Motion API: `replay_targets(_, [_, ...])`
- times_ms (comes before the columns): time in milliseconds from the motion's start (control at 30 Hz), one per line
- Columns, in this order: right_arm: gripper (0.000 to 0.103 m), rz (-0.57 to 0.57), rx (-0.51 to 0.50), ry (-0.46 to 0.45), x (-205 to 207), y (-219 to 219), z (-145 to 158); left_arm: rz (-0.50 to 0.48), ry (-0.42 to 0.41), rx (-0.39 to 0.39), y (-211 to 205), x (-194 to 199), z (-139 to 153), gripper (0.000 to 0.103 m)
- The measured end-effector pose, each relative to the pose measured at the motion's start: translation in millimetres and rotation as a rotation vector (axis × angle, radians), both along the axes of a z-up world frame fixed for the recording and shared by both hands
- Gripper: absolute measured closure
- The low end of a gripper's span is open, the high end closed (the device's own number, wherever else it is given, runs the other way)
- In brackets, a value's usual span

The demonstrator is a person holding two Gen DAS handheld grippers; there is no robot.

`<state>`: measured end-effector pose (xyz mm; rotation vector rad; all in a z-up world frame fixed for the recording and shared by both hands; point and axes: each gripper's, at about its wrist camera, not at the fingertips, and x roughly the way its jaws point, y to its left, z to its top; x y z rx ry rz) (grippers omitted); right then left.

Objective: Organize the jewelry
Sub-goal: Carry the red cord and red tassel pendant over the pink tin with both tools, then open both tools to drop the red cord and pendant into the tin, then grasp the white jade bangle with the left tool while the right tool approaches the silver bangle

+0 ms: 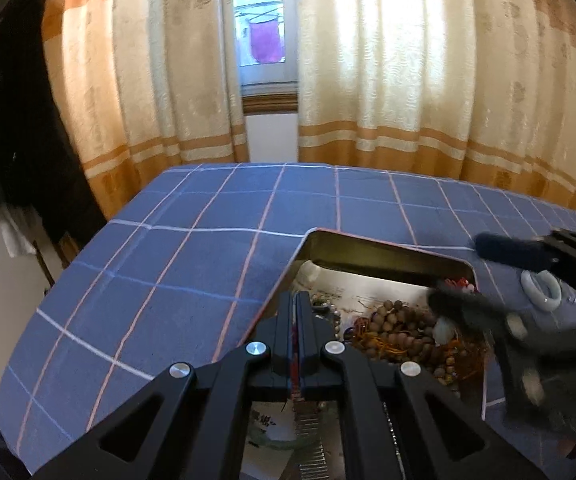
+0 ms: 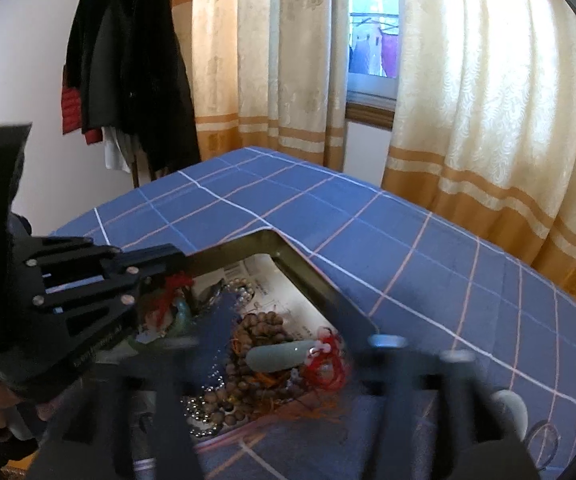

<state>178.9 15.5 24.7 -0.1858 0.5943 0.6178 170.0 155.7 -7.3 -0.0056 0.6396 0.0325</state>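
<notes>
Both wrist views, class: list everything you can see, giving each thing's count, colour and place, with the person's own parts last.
tin box: one, gold inside, red-edged, open on the bedspread
wooden bead strings: brown, heaped in the box; count unclear
jade pendant: one, pale green, red cord, lying on the beads
jade bangle: one, whitish, on the bedspread right of the box
bedspread: one, blue check
curtains: cream and orange, behind the bed
dark coats: hanging at left
left gripper: black, jaws shut on the box's near edge
right gripper: black, blurred, jaws open over the box

Both wrist views look closely down into the shared jewelry tin (image 1: 367, 256) (image 2: 307, 276).
</notes>
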Motion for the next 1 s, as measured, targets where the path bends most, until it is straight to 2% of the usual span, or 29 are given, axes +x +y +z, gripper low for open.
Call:
replay_targets(100, [0.026,-0.018,0.015,-0.009,-4.6,-8.6,4.4,0.024,-0.002,-0.022,2.0,-4.0,1.2,0.100])
replay_targets(167, [0.026,-0.022,0.018,-0.021,-7.6,-13.9,6.9,0.001,-0.009,-0.056,2.8,-6.8,3.3,0.091])
replay_targets(200, [0.026,-0.028,0.019,-0.026,-8.8,-16.9,7.9,-0.013,-0.015,-0.084,3.2,-8.1,4.4,0.059])
replay_targets(233, [0.026,-0.038,0.021,-0.032,-10.2,-22.0,8.9,-0.013,-0.015,-0.095,3.0,-7.4,5.6,0.000])
replay_targets(433, [0.024,-0.088,0.026,-0.067,-18.6,-62.1,14.4,-0.022,-0.042,-0.082,-11.4,-10.6,15.0,0.001])
replay_targets(633, [0.024,-0.194,0.040,-0.076,-13.1,-119.3,18.6,-0.012,-0.034,0.017,-38.5,-14.6,24.2,0.001])
replay_targets(767, [0.022,-0.287,0.052,-0.070,-7.8,-165.1,19.7,-0.032,-0.062,0.093,-70.5,-18.4,29.9,0.001])
replay_targets(1000, [0.011,-0.429,0.092,0.000,5.3,-232.3,7.6,-0.169,-0.102,0.132,-143.9,-17.7,37.1,0.001])
